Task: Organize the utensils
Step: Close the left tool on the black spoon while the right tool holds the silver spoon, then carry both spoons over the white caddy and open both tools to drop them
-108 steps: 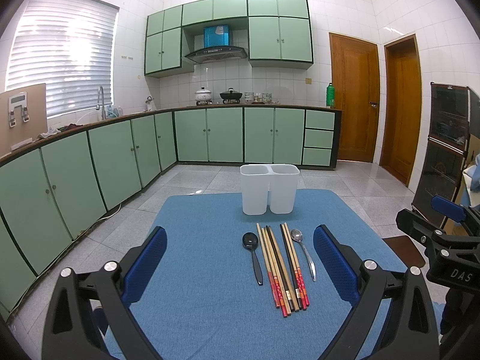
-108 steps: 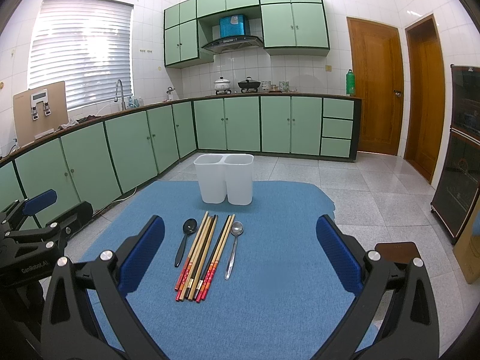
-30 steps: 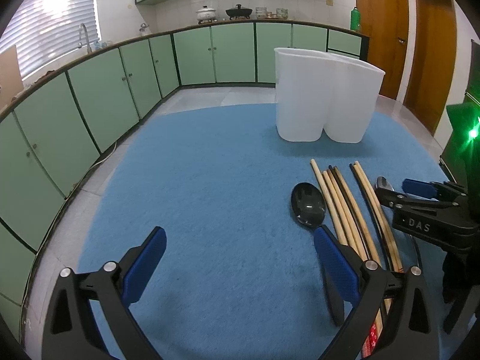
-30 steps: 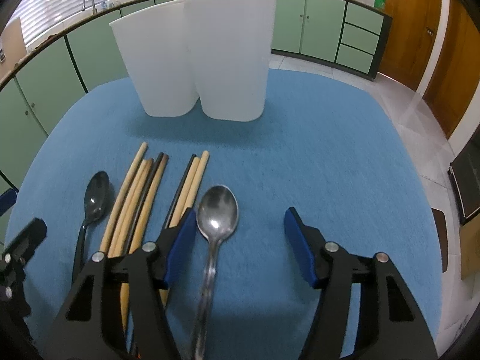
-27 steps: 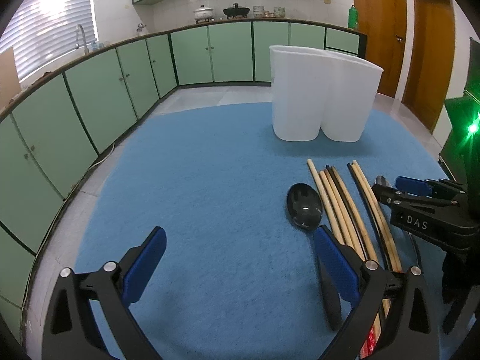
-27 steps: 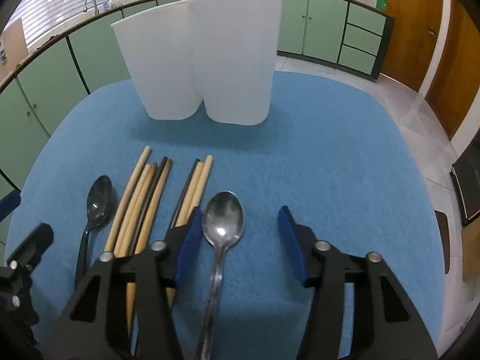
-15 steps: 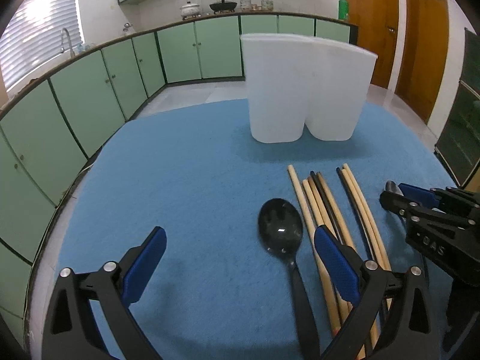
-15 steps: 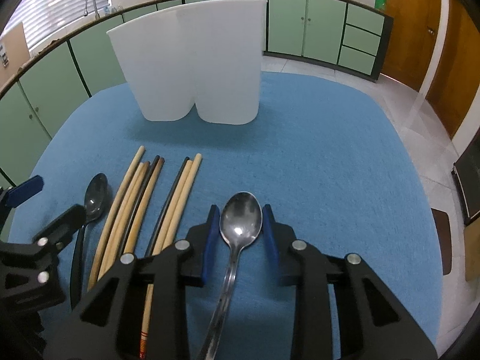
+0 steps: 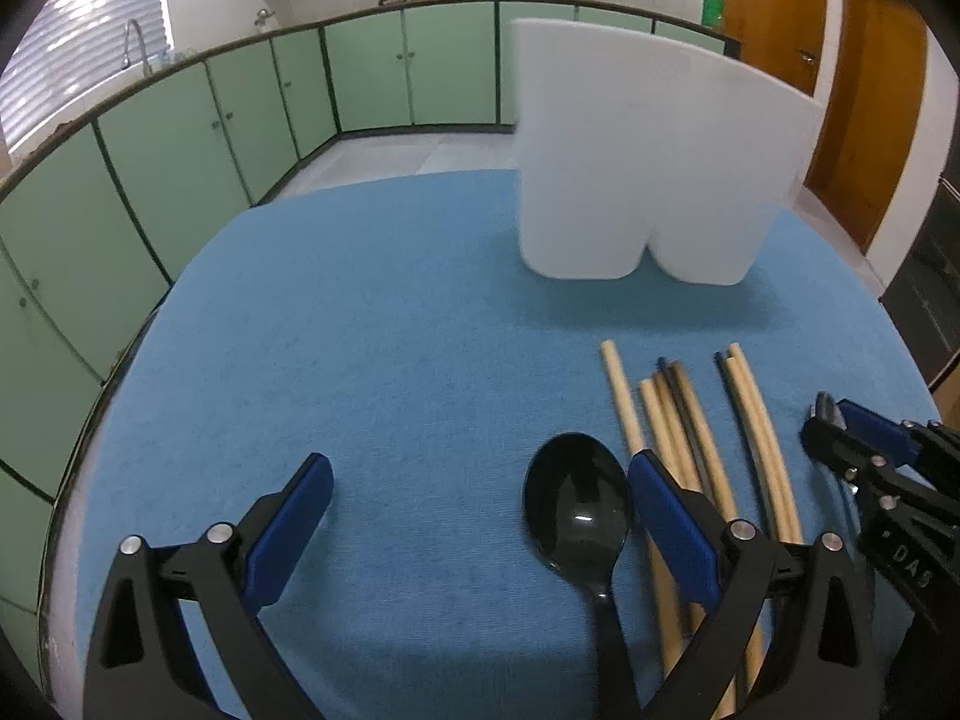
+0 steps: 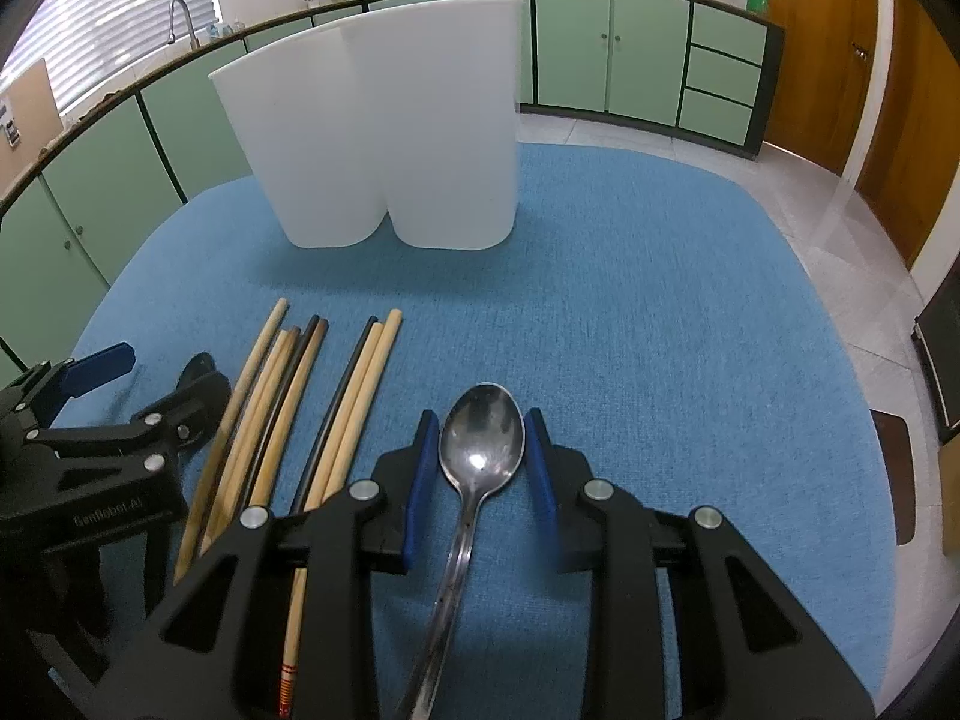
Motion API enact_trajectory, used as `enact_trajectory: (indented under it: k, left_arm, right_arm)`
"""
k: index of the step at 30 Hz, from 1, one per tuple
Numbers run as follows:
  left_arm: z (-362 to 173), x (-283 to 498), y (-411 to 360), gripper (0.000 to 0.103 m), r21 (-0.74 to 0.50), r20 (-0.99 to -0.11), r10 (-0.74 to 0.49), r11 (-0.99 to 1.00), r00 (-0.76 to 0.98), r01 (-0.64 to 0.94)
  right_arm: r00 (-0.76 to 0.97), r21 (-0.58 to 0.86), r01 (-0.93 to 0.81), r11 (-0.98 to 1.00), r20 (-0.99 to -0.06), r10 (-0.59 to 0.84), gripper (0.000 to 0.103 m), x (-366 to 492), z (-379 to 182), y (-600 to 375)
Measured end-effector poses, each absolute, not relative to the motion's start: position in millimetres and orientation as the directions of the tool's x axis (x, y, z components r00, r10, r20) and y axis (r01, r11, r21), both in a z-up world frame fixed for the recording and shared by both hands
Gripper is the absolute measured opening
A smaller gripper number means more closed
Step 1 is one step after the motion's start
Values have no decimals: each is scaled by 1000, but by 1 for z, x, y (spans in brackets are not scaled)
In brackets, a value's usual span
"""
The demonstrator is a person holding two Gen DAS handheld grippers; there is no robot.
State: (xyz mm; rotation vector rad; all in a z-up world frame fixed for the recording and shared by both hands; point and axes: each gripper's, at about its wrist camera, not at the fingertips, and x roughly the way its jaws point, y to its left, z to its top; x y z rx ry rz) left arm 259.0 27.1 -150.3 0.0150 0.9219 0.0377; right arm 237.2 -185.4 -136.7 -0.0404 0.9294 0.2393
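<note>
A white two-compartment holder (image 10: 390, 132) stands at the far side of the blue mat (image 10: 660, 300). Several wooden chopsticks (image 10: 288, 384) lie side by side in front of it. My right gripper (image 10: 480, 420) is shut on the metal spoon (image 10: 480, 450), with its blue pads pressing both sides of the bowl and the handle running back under the gripper. In the left wrist view my left gripper (image 9: 478, 462) is open and low over the mat. The black spoon (image 9: 576, 504) lies between its fingers, close to the right one, and the chopsticks (image 9: 678, 414) lie just beyond that finger.
The holder (image 9: 636, 168) stands about a hand's length beyond the utensils. The mat's left edge (image 9: 138, 336) drops off toward green cabinets (image 9: 150, 168) and a tiled floor. At the far right stands a dark oven front (image 10: 942, 336).
My right gripper's jaws closed from wide apart onto the metal spoon's bowl. My left gripper slid toward the black spoon, which now lies between its fingers instead of past the right one.
</note>
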Motion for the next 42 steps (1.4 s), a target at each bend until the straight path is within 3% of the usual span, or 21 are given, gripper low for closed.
enact_trajectory:
  k: [8,12,14,15,17,19,26,30,35,42]
  left_arm:
    - [-155,266,31,96,25,-813,33,999,581,-22]
    - [-153,268,28,89,6,-812,10,1000,583,-9]
    - [-152,266,25,77,0,-809,-1,1000,588,2]
    - [-151,264,24,72,-2,-807,-5,1000,590,5]
    - [-149,263,21,50,-19,-804,-30,1000,593,25]
    - [-147,264,21,36,-42,-802,-57,998,595,38]
    - [-129,246,19,35,-121,-743,-153,988,651,94]
    - [-99,216,21,35,-137,-612,-194,981,767,139]
    - [-70,189,18,35,-66,-468,-175,984,866,164]
    - [-47,180,16,35,-42,-344,-174,985,923,170]
  right_arm:
    - [567,49,-229,972,-805,174,30,240,-136,-183]
    - [542,70,-231,970,-819,188,39,247,-134,-183]
    - [532,67,-232,970,-826,184,39,249,-133,-184]
    - [528,58,-237,970,-830,179,31,250,-132,-184]
    - [517,68,-241,968,-835,187,28,253,-131,-186]
    - [511,85,-237,968,-836,198,28,254,-129,-190]
    - [609,131,-257,958,-747,266,28,237,-105,-211]
    - [699,129,-289,949,-649,301,28,222,-81,-224]
    - [760,120,-313,942,-564,324,28,214,-60,-233]
    - [815,132,-317,939,-469,341,28,223,-31,-239]
